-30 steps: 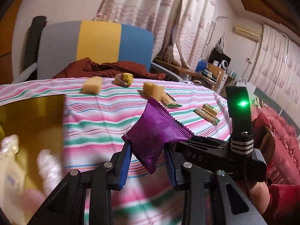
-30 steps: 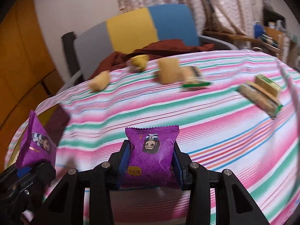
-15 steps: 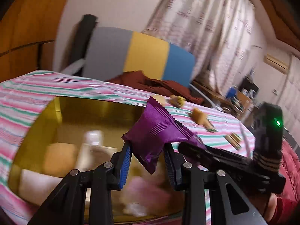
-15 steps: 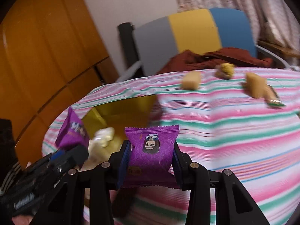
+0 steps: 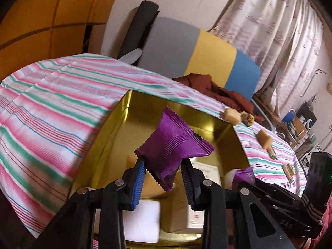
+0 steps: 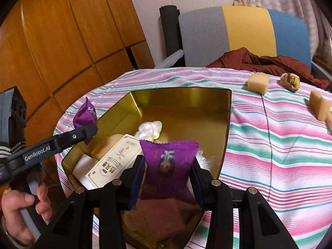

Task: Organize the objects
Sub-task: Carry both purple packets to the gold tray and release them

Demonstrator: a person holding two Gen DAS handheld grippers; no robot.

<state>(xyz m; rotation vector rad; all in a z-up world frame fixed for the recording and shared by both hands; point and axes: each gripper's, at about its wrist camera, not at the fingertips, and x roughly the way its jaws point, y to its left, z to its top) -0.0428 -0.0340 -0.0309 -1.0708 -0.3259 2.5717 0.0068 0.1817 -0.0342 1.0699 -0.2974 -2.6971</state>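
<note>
**two purple packets hovering over the gold tin**

left gripper (image 5: 161, 176) is pinching a purple packet (image 5: 172, 145) narrowly, right gripper (image 6: 168, 174) is clamping its twin packet (image 6: 168, 161), both poised above the gold tin (image 6: 227, 112) for dropping. room is opening at the tin's far end; beyond its rim, loose snacks (image 6: 257, 83) are waiting on the striped cloth (image 6: 280, 145).

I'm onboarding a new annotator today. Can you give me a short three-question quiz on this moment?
1. True or false: both tongs grip a purple packet.
2. Above what do the packets hang? A) chair B) gold tin C) bare tablecloth
3. Name the printed item lying in the tin.

Key:
1. True: left tongs grip a purple packet; right tongs grip a second packet.
2. B, the gold tin.
3. A cream carton.
</note>
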